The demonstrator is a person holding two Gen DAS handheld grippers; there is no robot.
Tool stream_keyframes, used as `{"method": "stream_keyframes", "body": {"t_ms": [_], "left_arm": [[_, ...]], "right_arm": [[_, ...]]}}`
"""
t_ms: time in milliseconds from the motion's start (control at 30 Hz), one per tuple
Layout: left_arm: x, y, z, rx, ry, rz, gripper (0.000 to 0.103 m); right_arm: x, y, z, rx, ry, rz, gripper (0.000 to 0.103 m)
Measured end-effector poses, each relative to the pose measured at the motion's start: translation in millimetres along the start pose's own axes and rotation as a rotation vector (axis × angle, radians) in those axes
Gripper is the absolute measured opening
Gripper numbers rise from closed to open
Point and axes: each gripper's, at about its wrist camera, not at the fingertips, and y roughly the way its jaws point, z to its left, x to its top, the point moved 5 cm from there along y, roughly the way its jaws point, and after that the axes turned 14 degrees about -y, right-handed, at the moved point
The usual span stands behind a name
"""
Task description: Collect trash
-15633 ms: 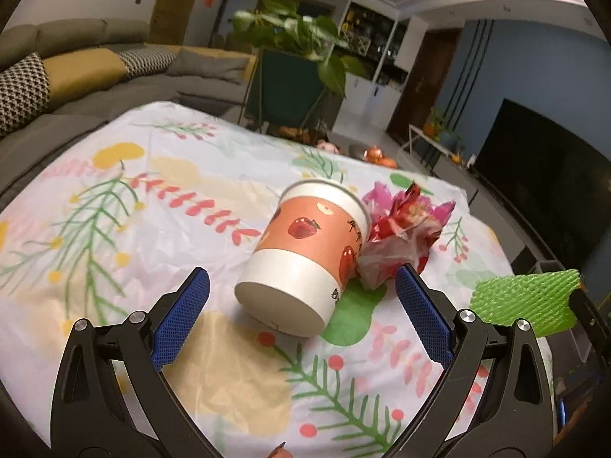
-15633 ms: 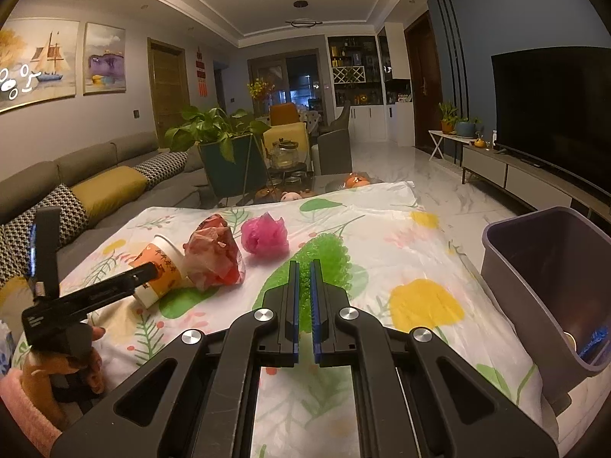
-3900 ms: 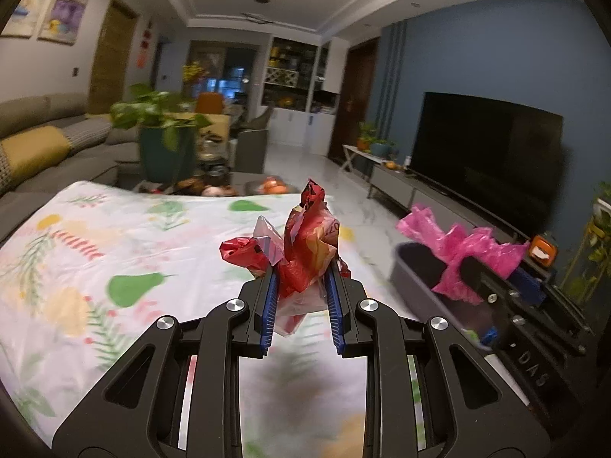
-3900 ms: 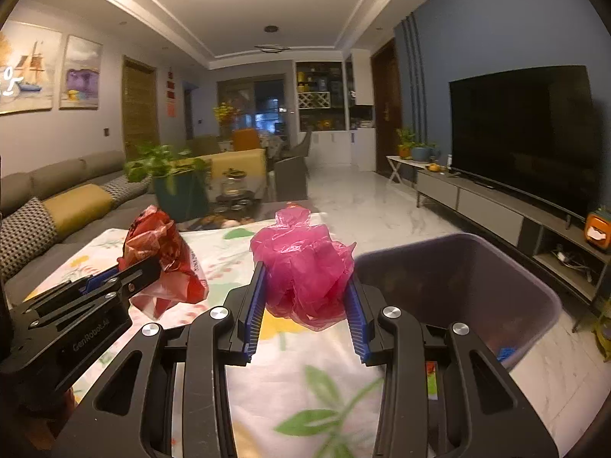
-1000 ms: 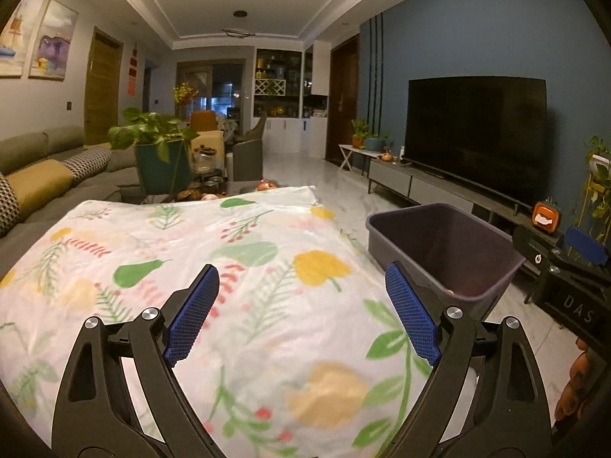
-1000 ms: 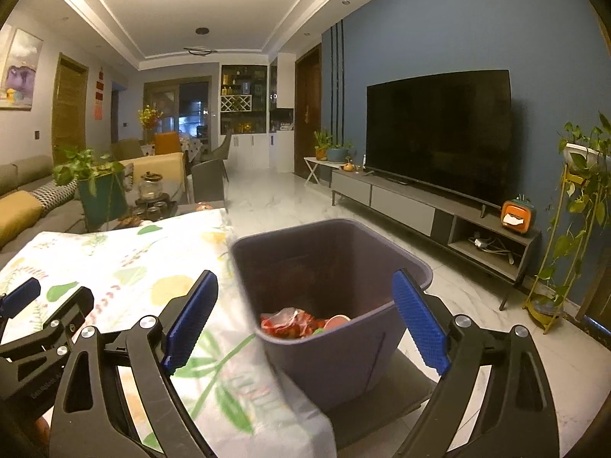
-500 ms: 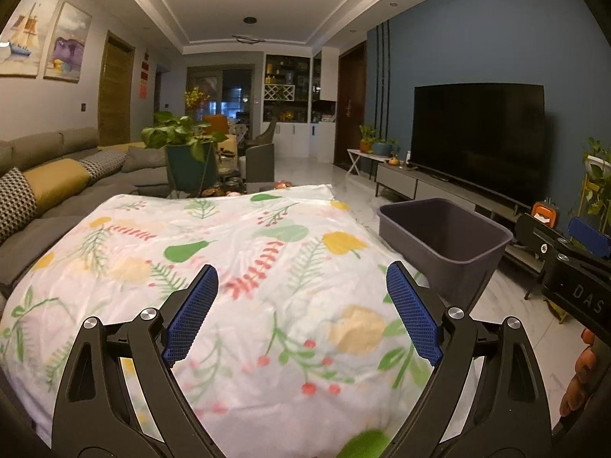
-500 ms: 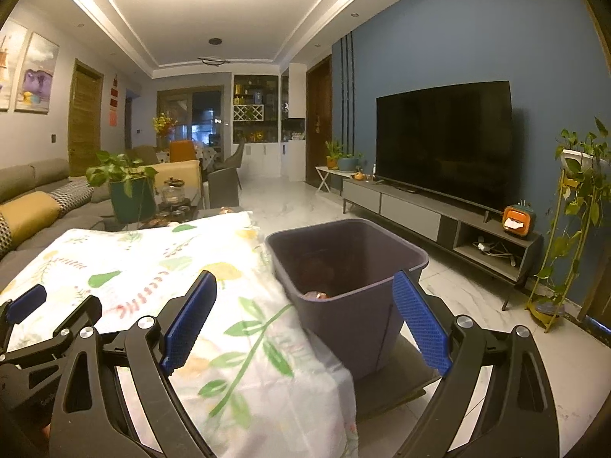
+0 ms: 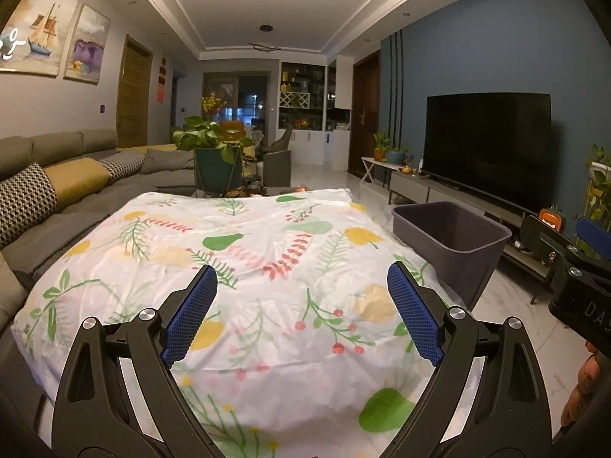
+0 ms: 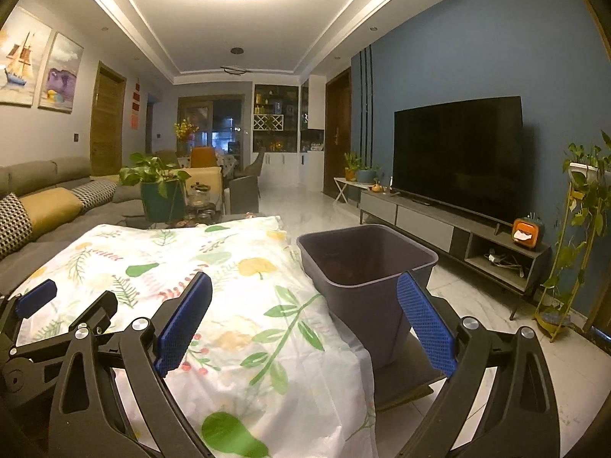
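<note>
**Both tongs empty, bin at the bench's right edge**

Left wrist view: the left tongs (image 9: 301, 305) are held spread wide with nothing between the blue pads. No trash is seen on the floral-cloth-covered bench (image 9: 244, 252). The dark grey plastic bin (image 9: 450, 236) is found at about 2 o'clock, just beside the bench.

Right wrist view: the right tongs (image 10: 305, 316) are likewise parted and empty. The bin (image 10: 366, 267) is placed at about 1 o'clock, nearer this hand; its contents cannot be made out. Collection is judged nearly or fully done.

The floral tablecloth (image 9: 267, 252) lies bare and passable; the grey bin (image 10: 366, 267) beside its right edge seemingly stands unobstructed.
</note>
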Motion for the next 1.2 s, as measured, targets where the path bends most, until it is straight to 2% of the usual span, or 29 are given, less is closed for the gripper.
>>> {"method": "stream_keyframes", "body": {"t_ms": [333, 900, 1200], "left_arm": [[2.4, -19.3, 8.3, 0.008, -0.006, -0.02, 0.09], [10.7, -32.8, 26.8, 0.038, -0.035, -0.047, 0.09], [15.3, -36.7, 24.6, 0.032, -0.037, -0.057, 0.091]], "right_arm": [[1.7, -17.6, 13.5, 0.024, -0.009, -0.025, 0.094], [4.9, -21.8, 28.5, 0.054, -0.016, -0.033, 0.094], [6.8, -20.8, 28.5, 0.057, -0.014, -0.036, 0.094]]}}
